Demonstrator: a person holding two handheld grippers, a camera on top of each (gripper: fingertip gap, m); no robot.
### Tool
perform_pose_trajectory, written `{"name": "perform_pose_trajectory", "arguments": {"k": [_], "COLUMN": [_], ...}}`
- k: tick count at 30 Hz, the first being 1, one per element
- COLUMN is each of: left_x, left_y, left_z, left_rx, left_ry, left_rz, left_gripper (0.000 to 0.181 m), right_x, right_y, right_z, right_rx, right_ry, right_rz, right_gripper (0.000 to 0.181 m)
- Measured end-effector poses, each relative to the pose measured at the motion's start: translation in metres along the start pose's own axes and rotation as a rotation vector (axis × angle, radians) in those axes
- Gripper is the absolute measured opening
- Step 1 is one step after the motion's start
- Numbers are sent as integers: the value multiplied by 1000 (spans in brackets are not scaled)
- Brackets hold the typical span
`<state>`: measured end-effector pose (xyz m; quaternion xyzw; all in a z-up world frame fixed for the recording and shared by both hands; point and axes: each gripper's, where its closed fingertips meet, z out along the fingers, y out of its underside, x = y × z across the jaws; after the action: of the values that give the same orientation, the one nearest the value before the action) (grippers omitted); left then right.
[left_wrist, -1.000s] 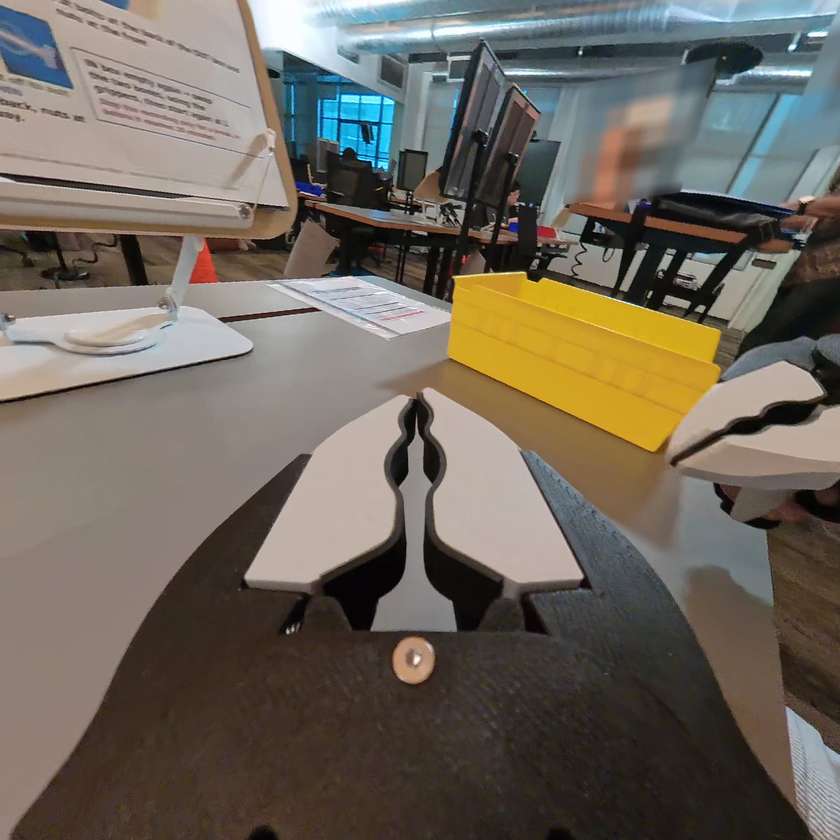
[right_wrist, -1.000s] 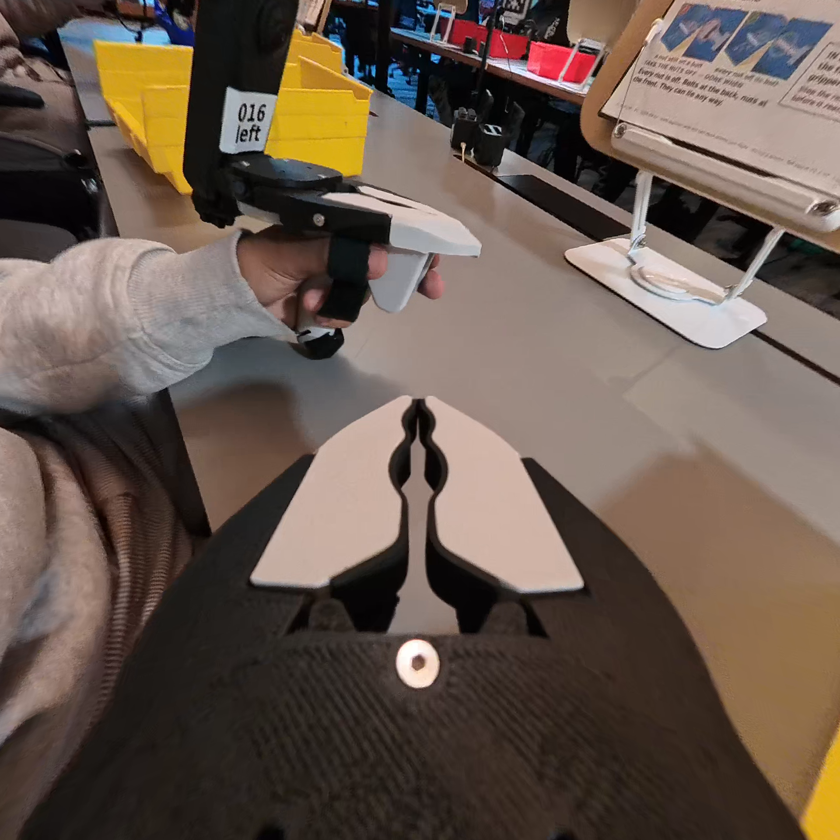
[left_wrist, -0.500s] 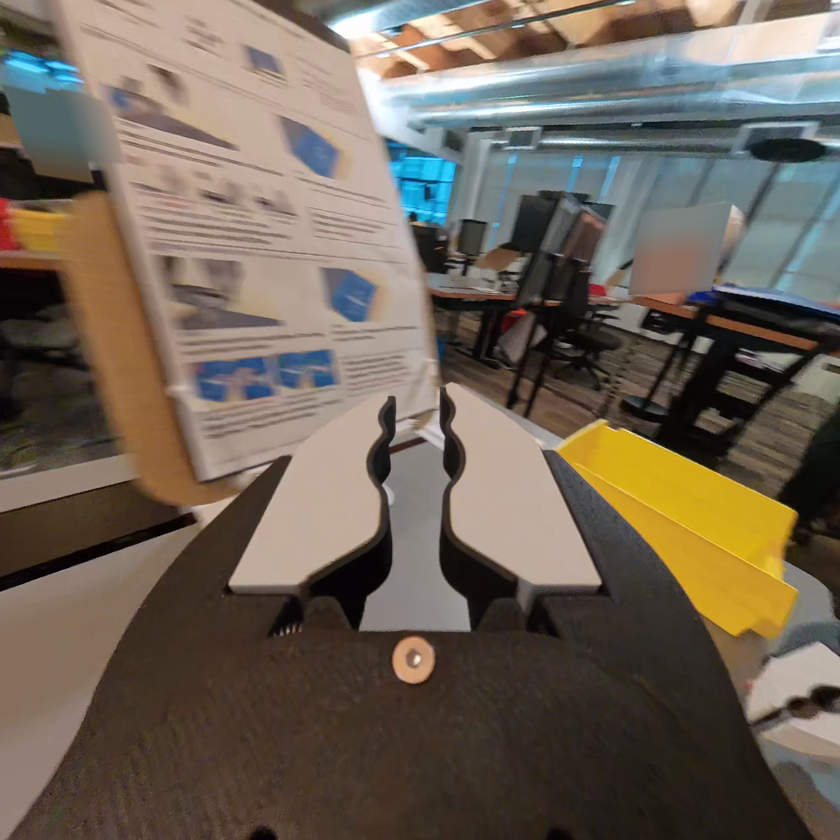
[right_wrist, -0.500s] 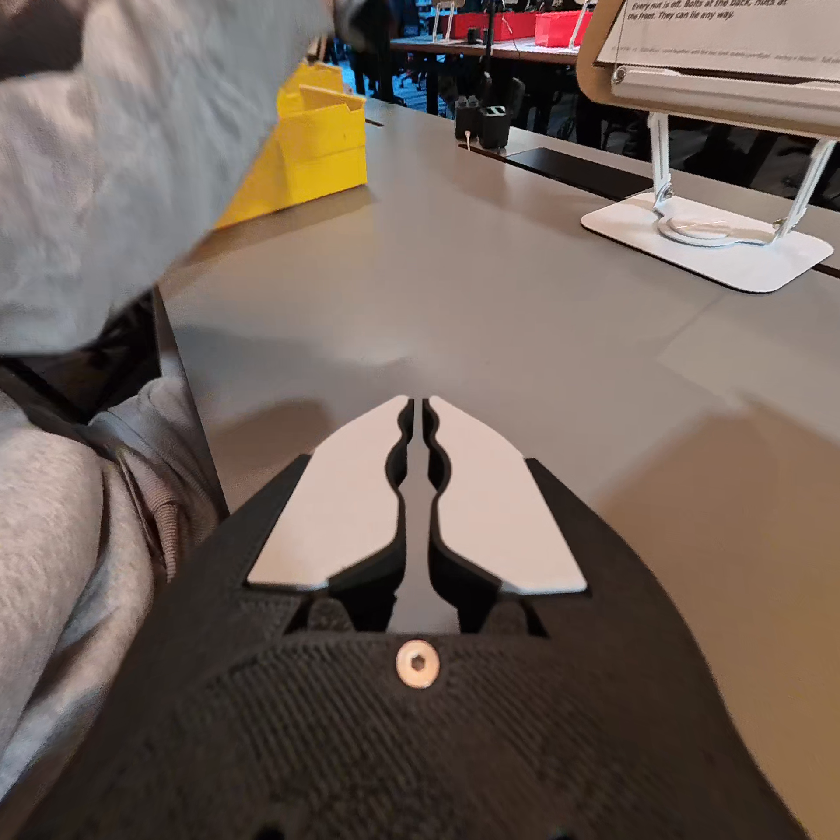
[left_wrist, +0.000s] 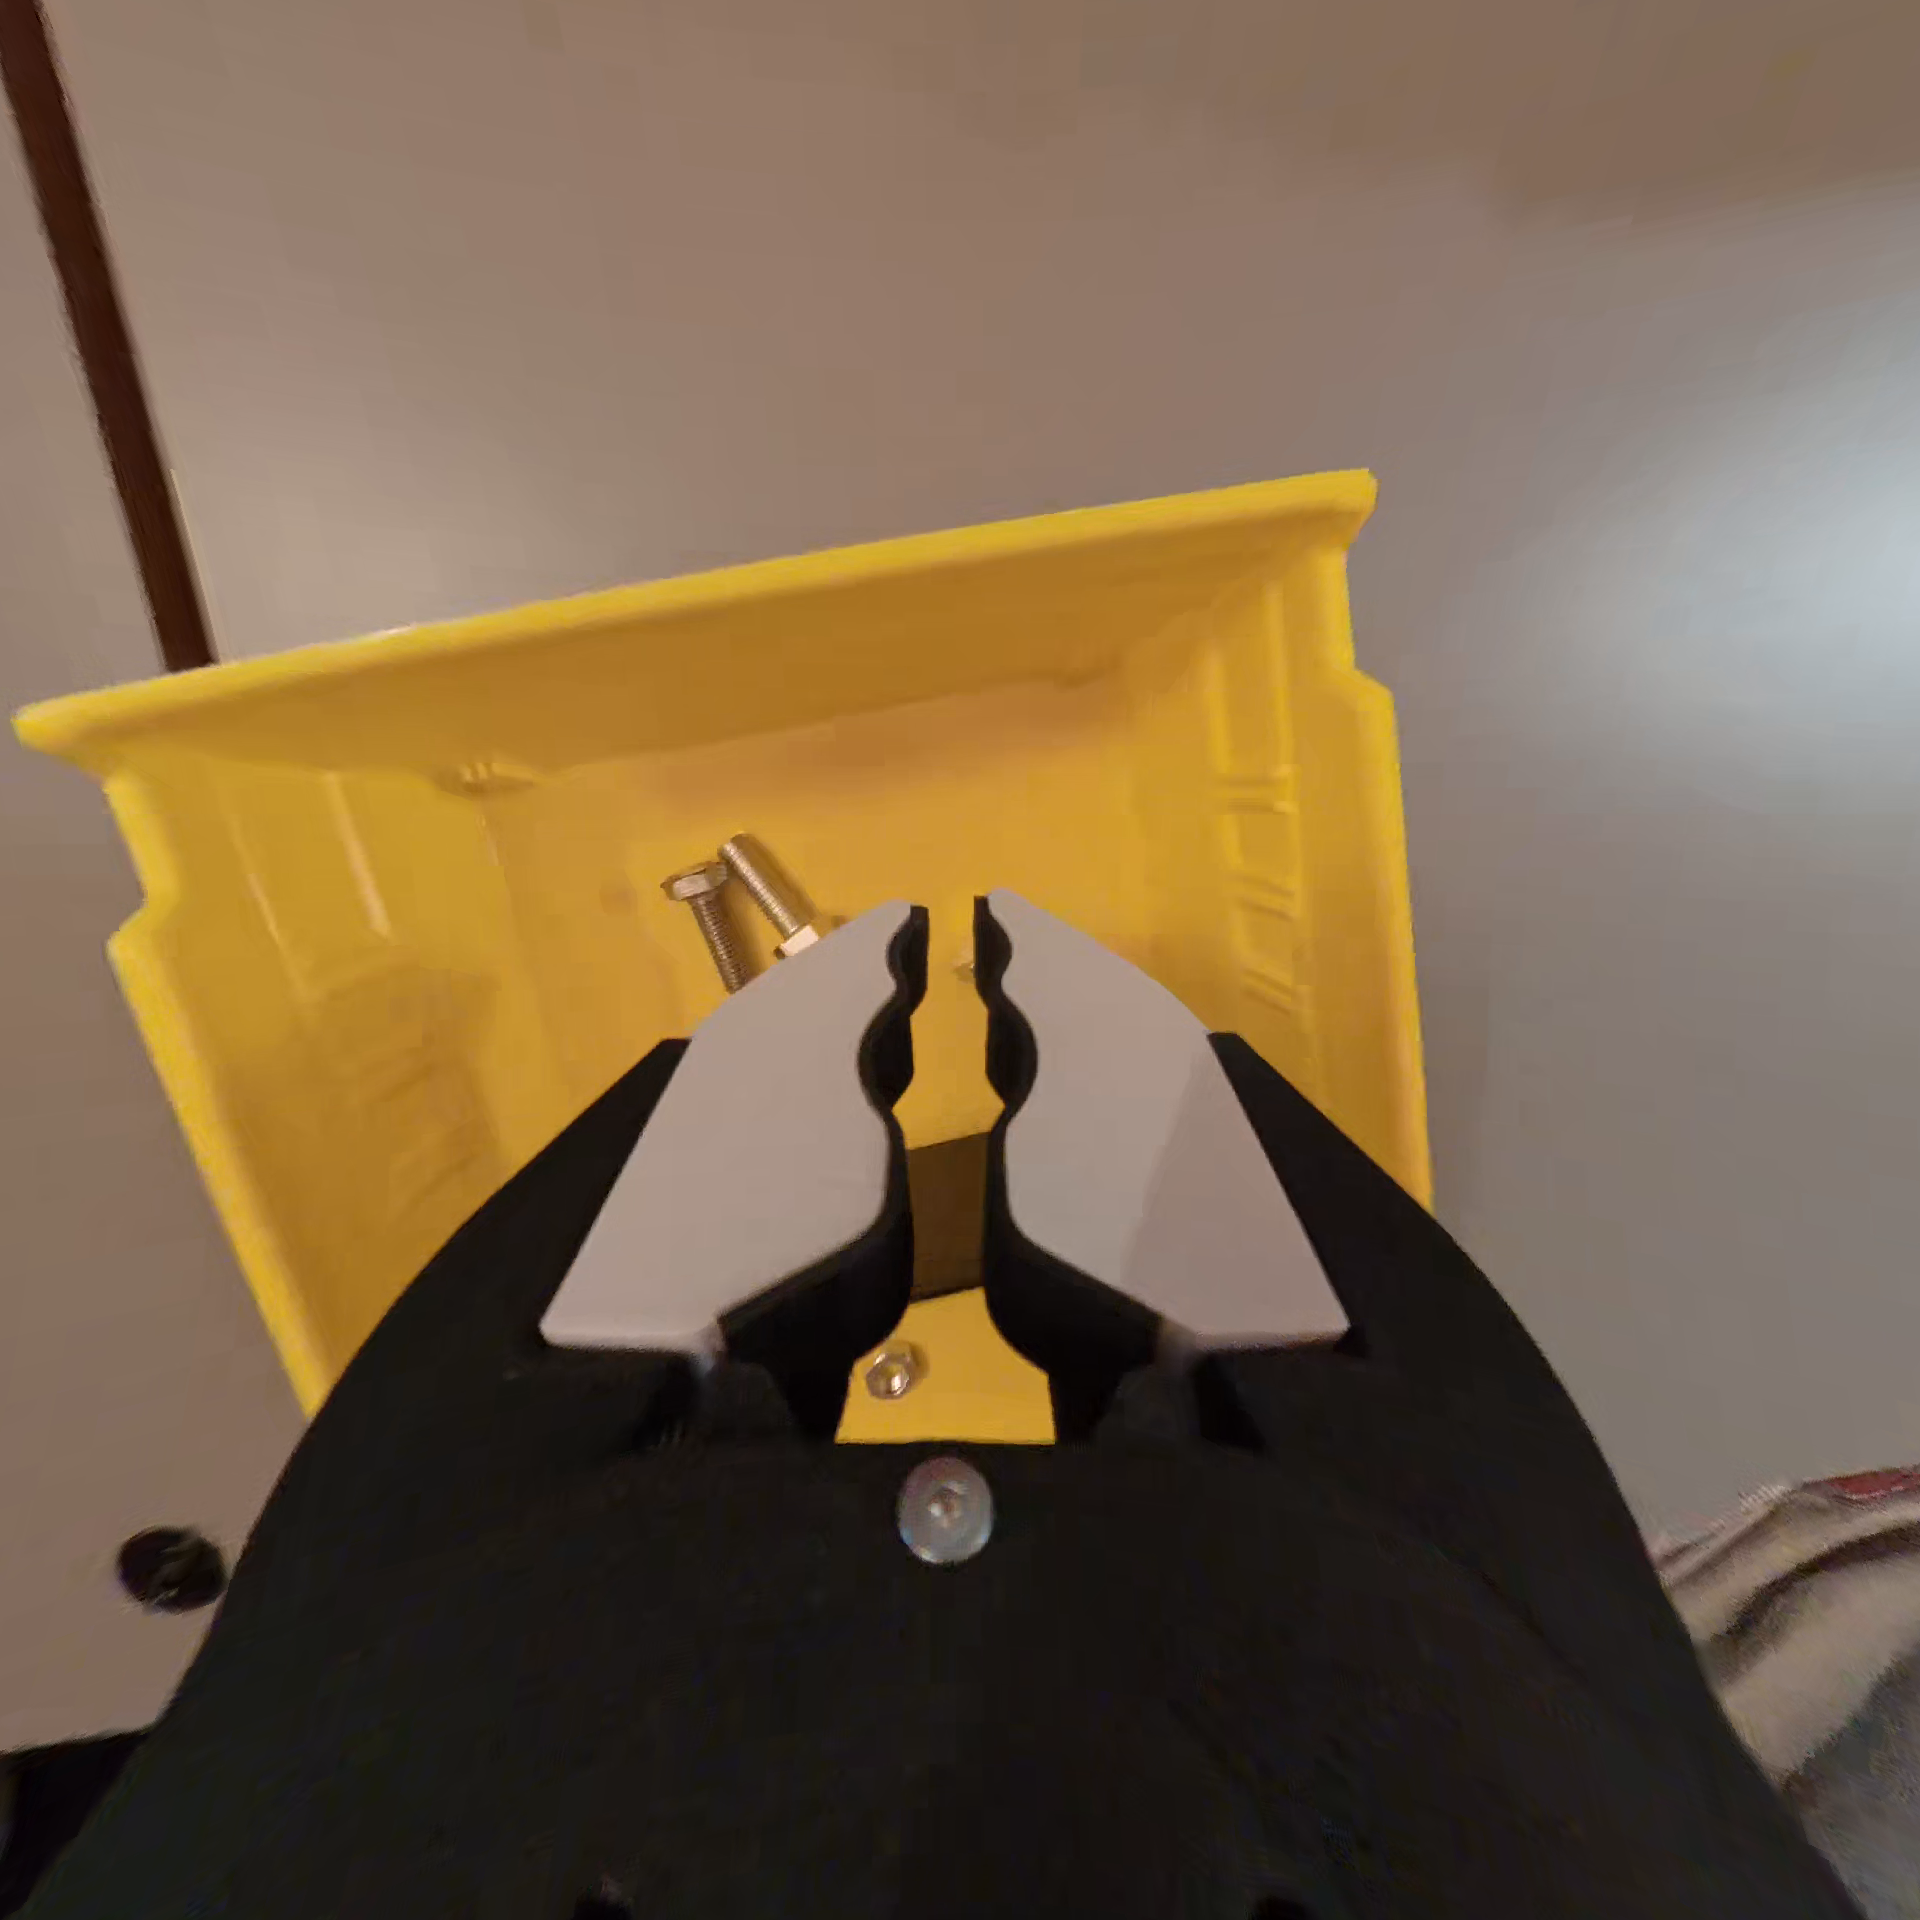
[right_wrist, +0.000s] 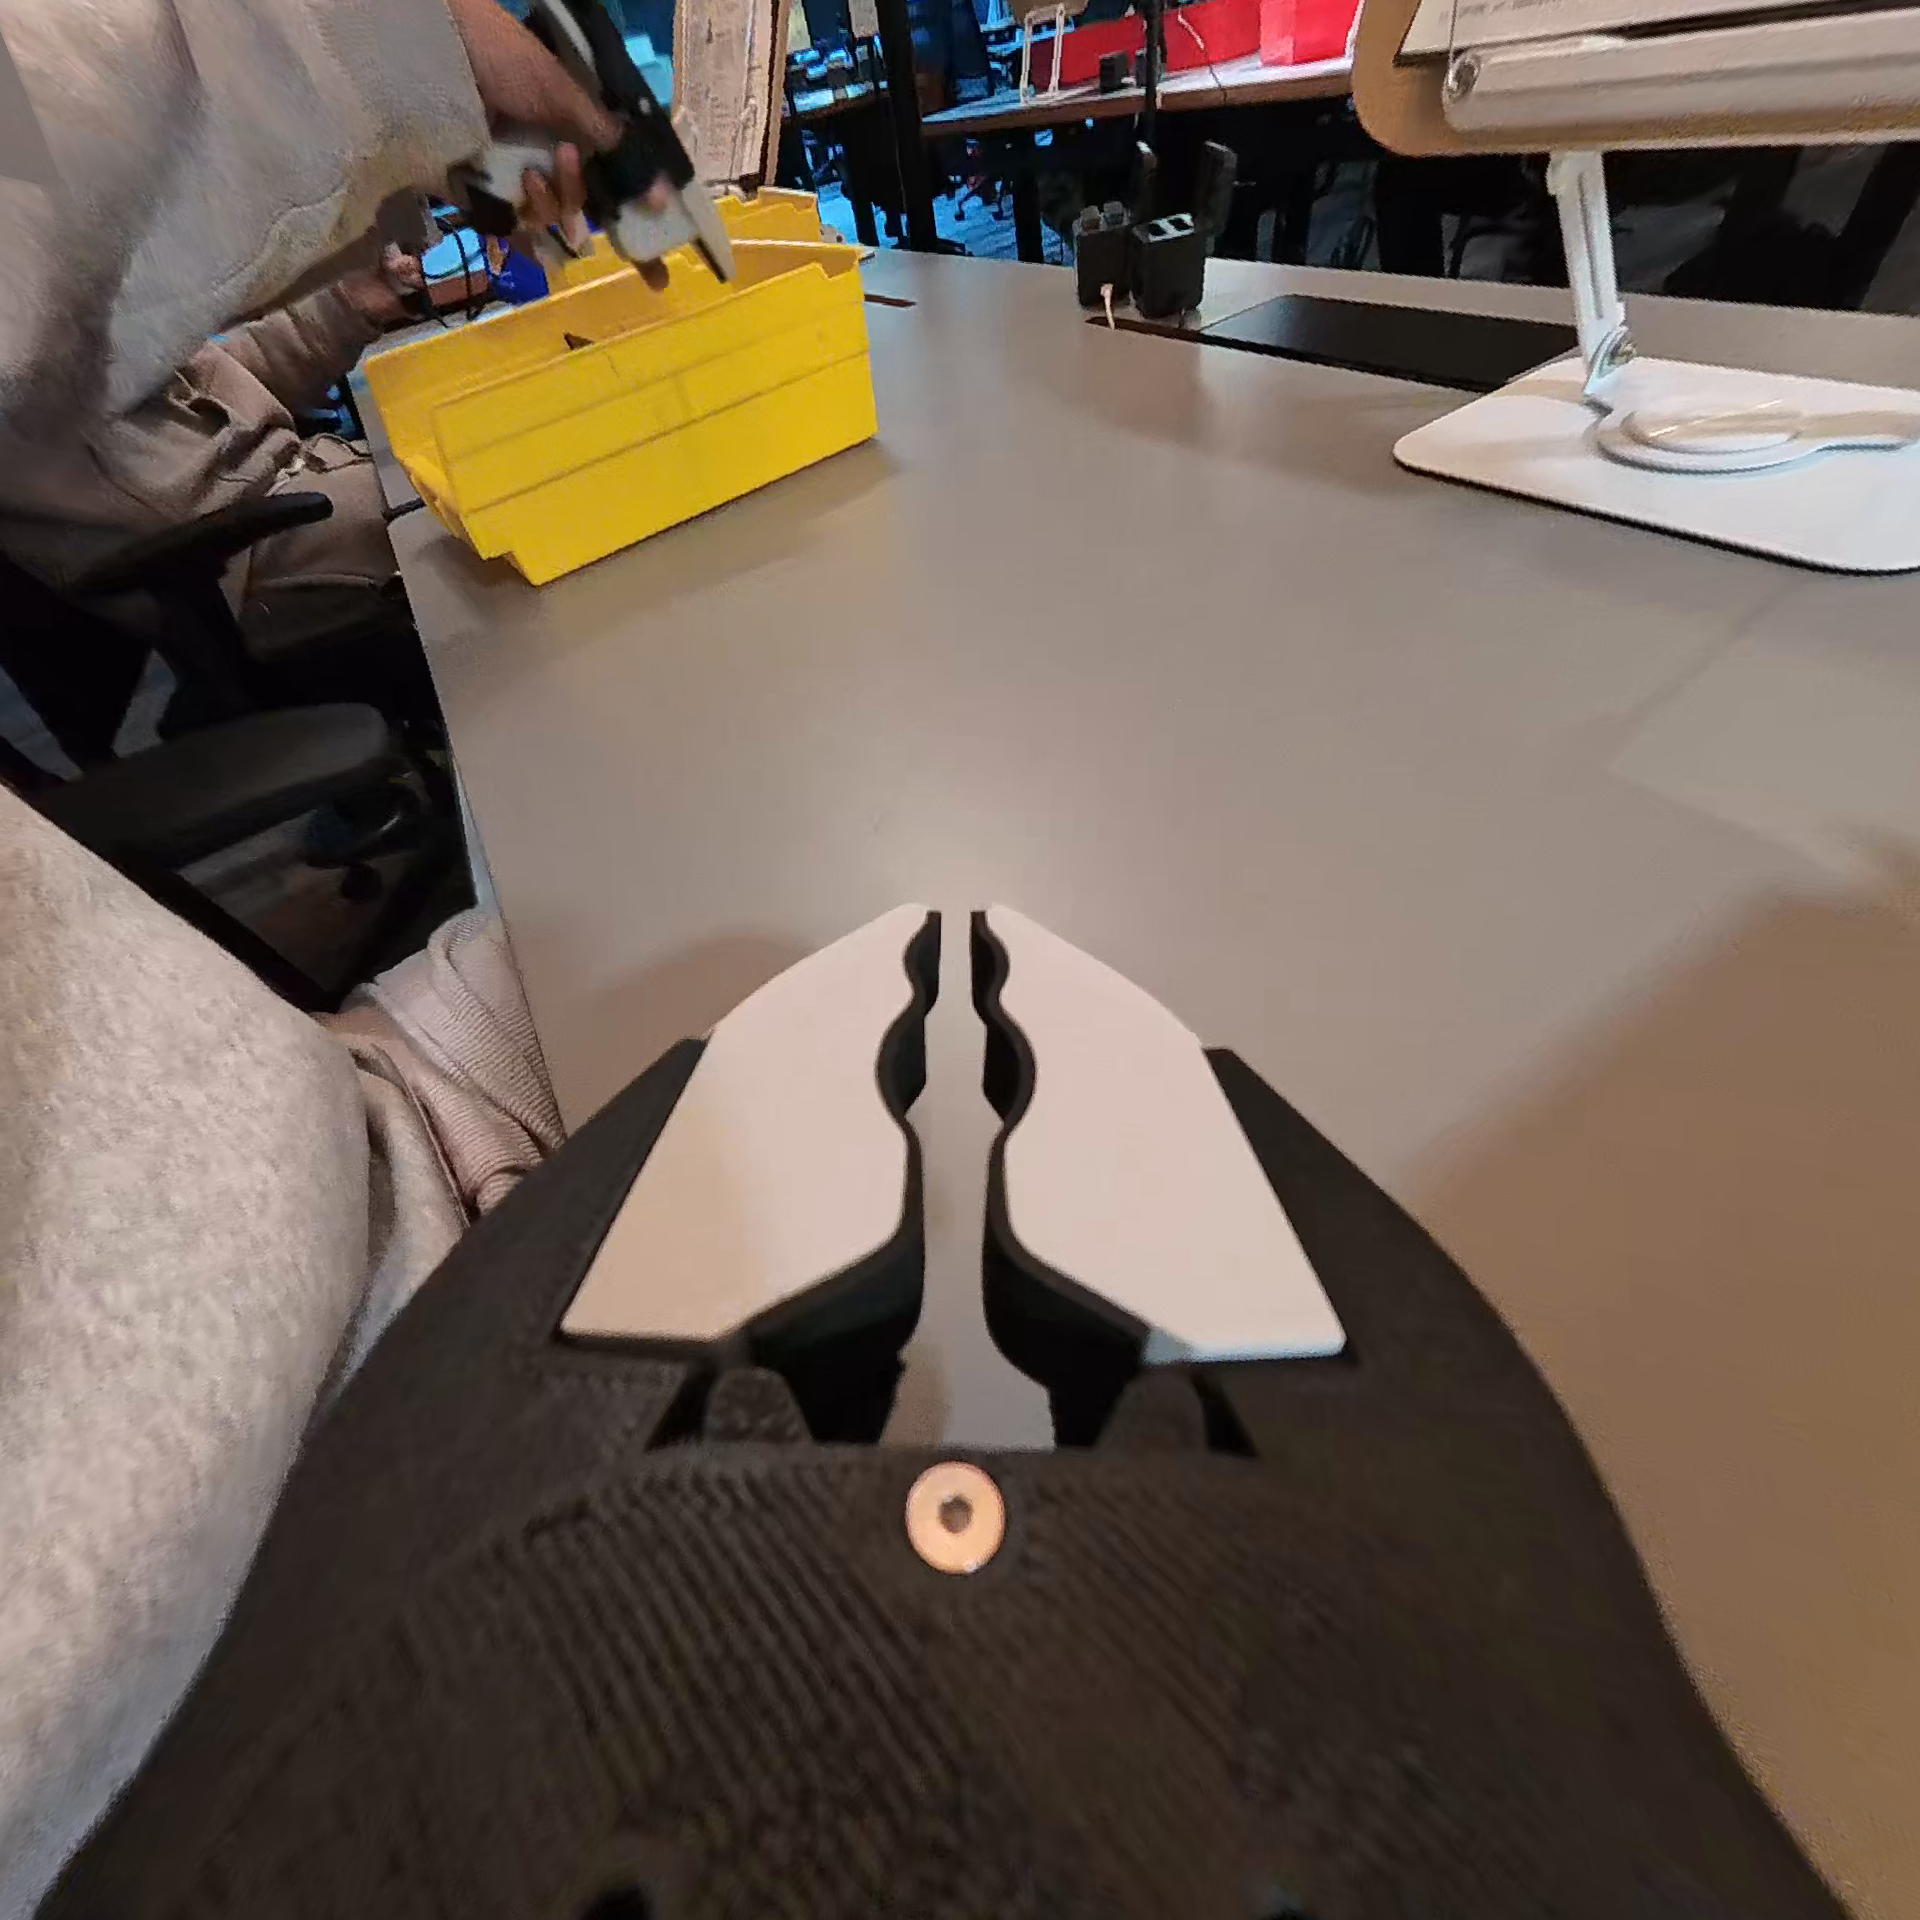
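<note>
Right gripper low over the bench near its front edge, tongs parted by a narrow slit, nothing between them. Farther along that edge, toward the left corner, yellow bin; left gripper poised above it, pointing down, tongs narrowly apart and empty. Inside, two bolts just beyond the fingertips, a loose nut nearer. White stand base at the far right.
</note>
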<state>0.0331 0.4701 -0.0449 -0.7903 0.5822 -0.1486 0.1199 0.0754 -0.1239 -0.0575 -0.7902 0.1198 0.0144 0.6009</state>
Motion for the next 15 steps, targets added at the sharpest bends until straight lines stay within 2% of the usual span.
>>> {"name": "perform_pose_trajectory", "arguments": {"k": [3,5,8,13,15], "left_x": [-5,-22,-32,-41,-47], "left_y": [-1,12,31,40,41], "left_z": [20,35,53,67,68], "left_rx": [-64,-197,-327,-363,-366], "left_ry": [3,-67,-74,-94,-130], "left_rz": [1,16,8,1,3], "left_gripper": [8,10,11,7,12], "right_x": [2,3,8,14,14], "right_y": [1,1,1,3,5], "right_z": [2,2,0,2,4], "right_rx": [-8,-4,-4,-5,-10], "right_ry": [8,15,36,36,27], "right_rz": [0,1,-6,20,30], "right_gripper": [5,5,5,5,4]}}
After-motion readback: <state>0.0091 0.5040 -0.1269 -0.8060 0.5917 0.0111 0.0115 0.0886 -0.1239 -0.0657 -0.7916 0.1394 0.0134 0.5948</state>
